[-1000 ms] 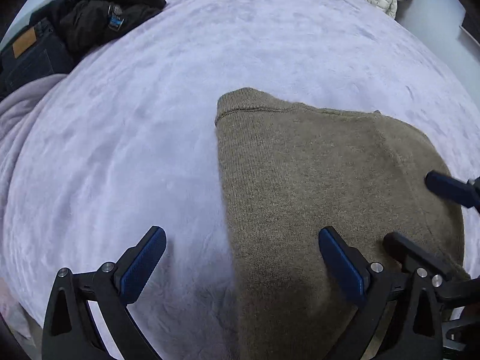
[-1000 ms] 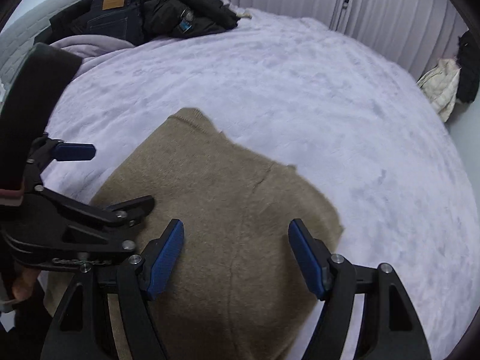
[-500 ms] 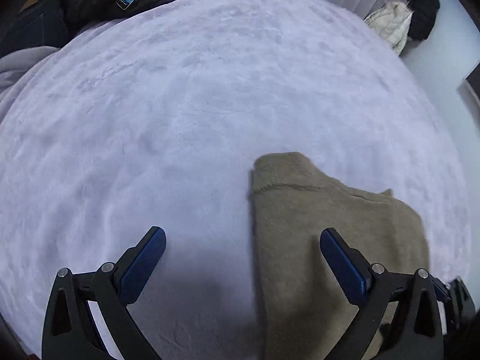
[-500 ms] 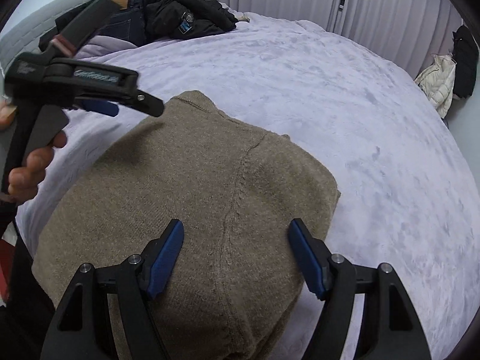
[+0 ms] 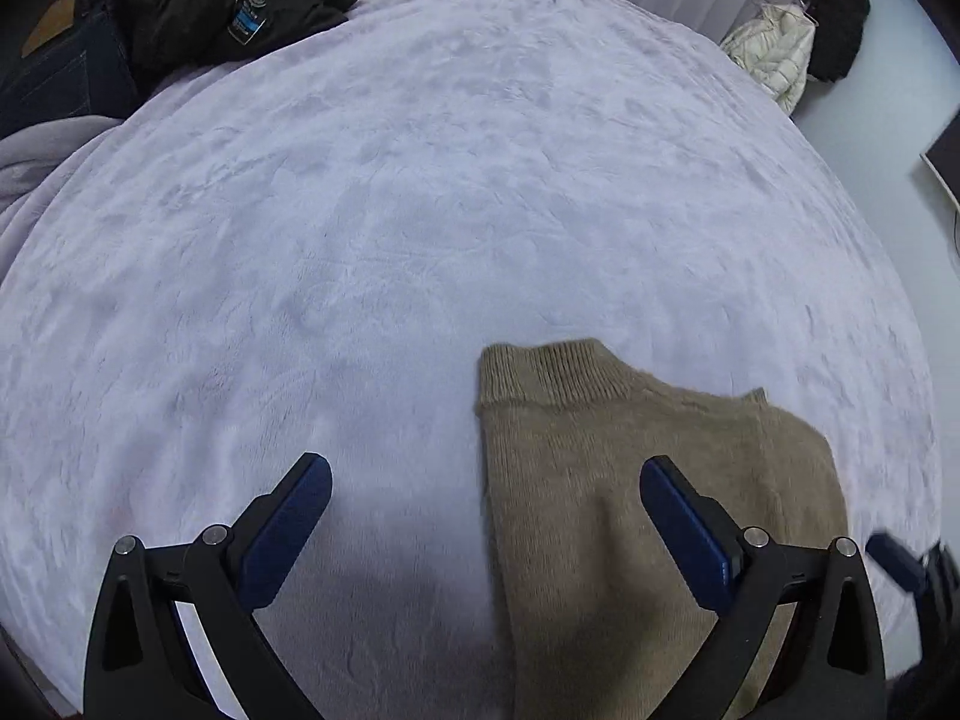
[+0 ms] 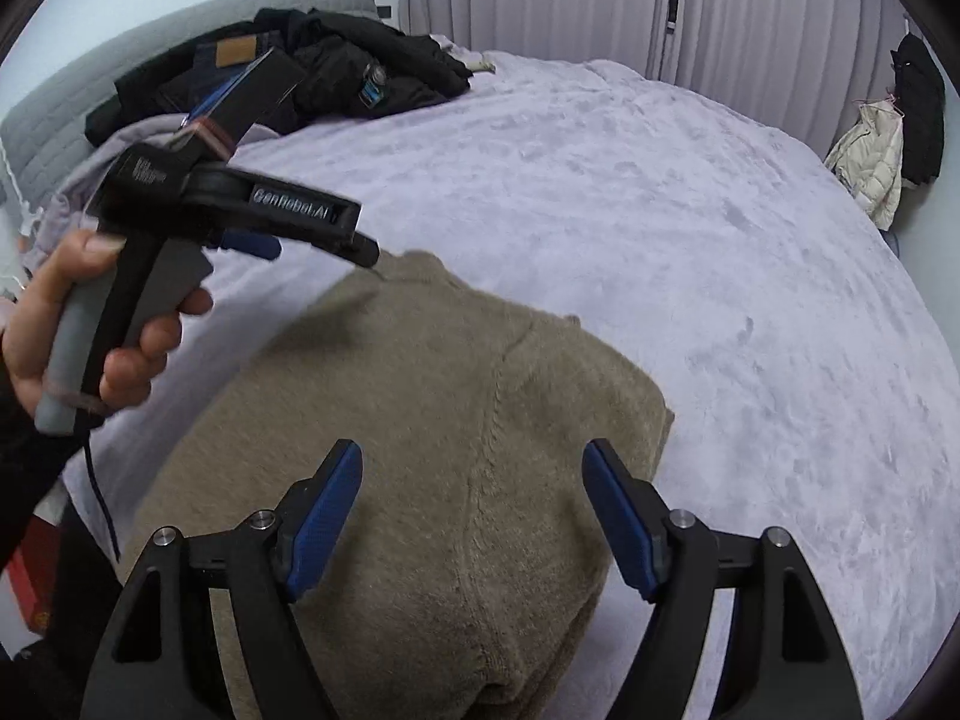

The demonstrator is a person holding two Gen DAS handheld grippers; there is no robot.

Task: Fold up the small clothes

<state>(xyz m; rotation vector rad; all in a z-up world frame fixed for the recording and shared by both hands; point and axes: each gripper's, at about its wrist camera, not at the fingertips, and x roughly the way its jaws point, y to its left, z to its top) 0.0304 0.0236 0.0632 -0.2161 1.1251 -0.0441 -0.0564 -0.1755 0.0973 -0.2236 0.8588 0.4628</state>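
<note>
A tan knitted sweater lies folded on the lavender blanket, its ribbed collar pointing away from me. My left gripper hovers open above the sweater's left edge, nothing between its blue pads. In the right wrist view the sweater fills the lower middle. My right gripper hangs over it with its jaws opening and nothing in them. A hand holds the left gripper up at the sweater's far left corner. One pad of the right gripper peeks in at the left view's lower right.
A heap of dark clothes and jeans lies at the bed's far left by the grey headboard. A white puffer jacket hangs at the far right beside curtains. The blanket stretches wide beyond the sweater.
Both grippers have lifted up and back from the sweater, which now lies lower and smaller in the left view. In the right view the left gripper has risen from the sweater's left side.
</note>
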